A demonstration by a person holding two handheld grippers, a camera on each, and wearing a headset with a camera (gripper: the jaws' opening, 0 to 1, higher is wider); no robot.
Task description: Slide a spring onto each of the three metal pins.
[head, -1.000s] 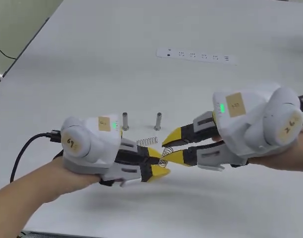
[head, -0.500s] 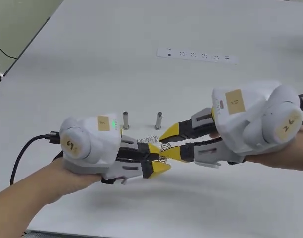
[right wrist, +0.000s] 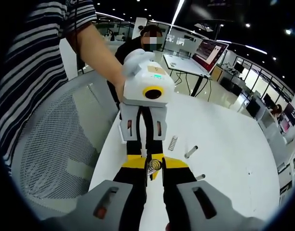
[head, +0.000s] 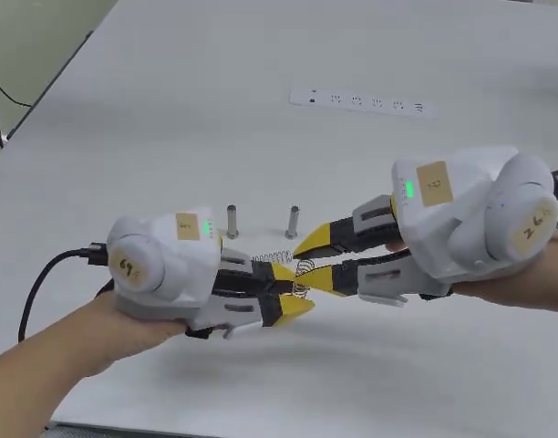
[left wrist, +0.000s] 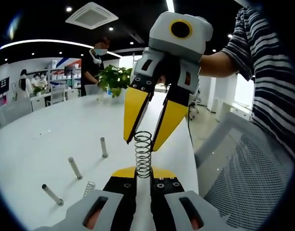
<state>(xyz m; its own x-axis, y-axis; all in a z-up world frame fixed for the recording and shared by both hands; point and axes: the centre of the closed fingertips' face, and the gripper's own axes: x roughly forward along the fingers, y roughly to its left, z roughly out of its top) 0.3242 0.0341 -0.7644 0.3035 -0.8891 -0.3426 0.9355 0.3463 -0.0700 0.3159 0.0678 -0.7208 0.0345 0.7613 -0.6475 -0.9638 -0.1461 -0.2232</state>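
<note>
**Jaws of both grippers meet on one spring, held above the desk**

Jaws of the left gripper (left wrist: pixel 143 174) are clamped on the left end of a coil spring (left wrist: pixel 143 156). The right gripper (left wrist: pixel 143 144) has its jaws partly apart around the right end, not gripping. Three bare metal pins (left wrist: pixel 75 167) stand farther back on the desk (left wrist: pixel 51 139), a second spring (left wrist: pixel 89 188) lying near them. Likely risk: if the left lets go before the right closes, the spring drops and rolls. A hard pinch could buckle its coils.

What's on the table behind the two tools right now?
One upright pin, another and a loose spring lying flat. The left tool covers the table left of them; the left gripper view shows a third pin there.
</note>
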